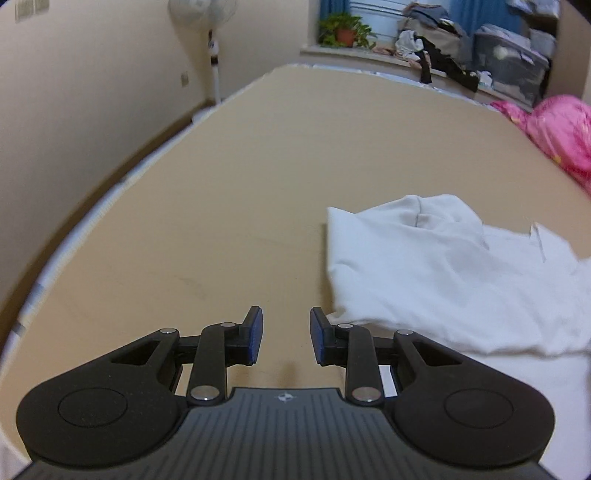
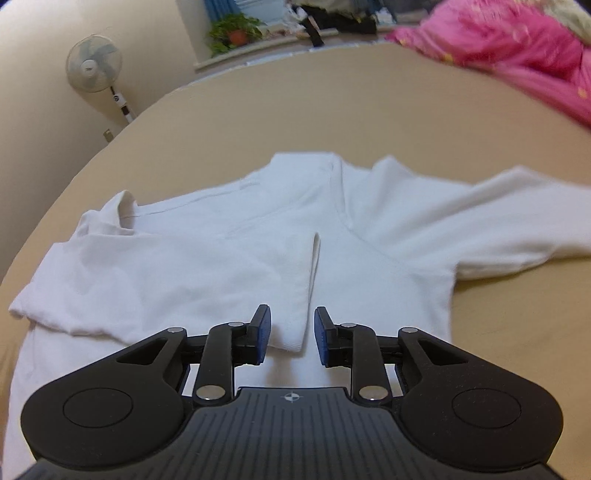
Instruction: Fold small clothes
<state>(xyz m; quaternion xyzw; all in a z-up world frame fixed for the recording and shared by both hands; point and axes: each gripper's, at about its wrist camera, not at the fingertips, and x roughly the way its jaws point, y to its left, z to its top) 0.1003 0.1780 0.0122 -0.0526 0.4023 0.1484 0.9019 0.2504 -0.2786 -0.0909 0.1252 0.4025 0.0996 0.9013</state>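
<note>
A white long-sleeved shirt (image 2: 236,251) lies on the tan surface (image 2: 280,110). Its left sleeve is folded over the body, with the cuff (image 2: 295,325) near my right gripper. The other sleeve (image 2: 509,221) stretches out to the right. My right gripper (image 2: 291,334) is open and empty, hovering just above the folded cuff. In the left wrist view the shirt (image 1: 443,273) lies to the right. My left gripper (image 1: 286,336) is open and empty over bare surface, its right finger (image 1: 319,336) close to the shirt's left edge.
A pink quilt (image 2: 517,55) lies at the far right of the surface, also in the left wrist view (image 1: 561,136). A standing fan (image 2: 94,64) is by the wall. A potted plant (image 1: 345,31), piled clothes (image 1: 436,40) and a storage bin (image 1: 509,70) sit on the far ledge.
</note>
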